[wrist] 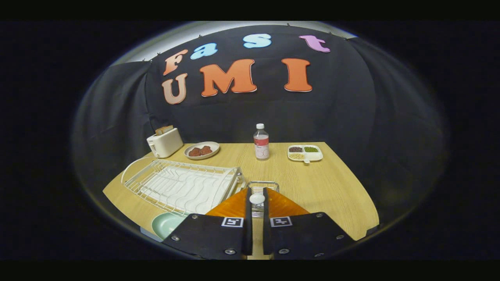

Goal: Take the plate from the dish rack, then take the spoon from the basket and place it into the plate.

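Both jaws seemingly pinch the spoon (257, 198) between.

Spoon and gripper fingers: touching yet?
Touching. The gripper view shows the spoon pinched between both fingers, no gap either side, above the basket.

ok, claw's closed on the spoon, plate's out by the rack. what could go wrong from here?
1. The claw pinches the spoon by a small contact; it may pivot or slip in transit.
2. The plate sits near the table's front edge, partly behind the claw body; a drop may miss.
3. The dish rack lies alongside the path; snagging is possible.
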`<state>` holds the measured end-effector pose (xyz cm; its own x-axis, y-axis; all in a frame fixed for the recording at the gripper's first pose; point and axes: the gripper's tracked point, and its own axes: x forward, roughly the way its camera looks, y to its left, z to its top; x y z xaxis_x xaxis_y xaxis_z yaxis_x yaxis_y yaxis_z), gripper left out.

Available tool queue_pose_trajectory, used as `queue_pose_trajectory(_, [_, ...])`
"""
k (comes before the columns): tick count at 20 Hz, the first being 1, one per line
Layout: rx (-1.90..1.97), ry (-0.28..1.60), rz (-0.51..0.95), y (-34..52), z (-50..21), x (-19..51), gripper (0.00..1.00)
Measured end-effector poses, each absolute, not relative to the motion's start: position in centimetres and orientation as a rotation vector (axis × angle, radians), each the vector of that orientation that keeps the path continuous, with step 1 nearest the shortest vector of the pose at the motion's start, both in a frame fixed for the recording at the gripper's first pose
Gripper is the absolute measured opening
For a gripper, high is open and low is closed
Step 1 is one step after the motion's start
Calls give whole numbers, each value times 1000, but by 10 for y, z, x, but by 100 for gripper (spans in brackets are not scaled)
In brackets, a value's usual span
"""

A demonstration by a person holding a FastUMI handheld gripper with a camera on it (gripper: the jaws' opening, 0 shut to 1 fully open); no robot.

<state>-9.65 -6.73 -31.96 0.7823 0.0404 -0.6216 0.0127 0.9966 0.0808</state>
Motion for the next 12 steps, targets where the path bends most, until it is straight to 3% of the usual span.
queue_pose_trajectory(12, [158, 602, 147, -35, -236, -124, 10])
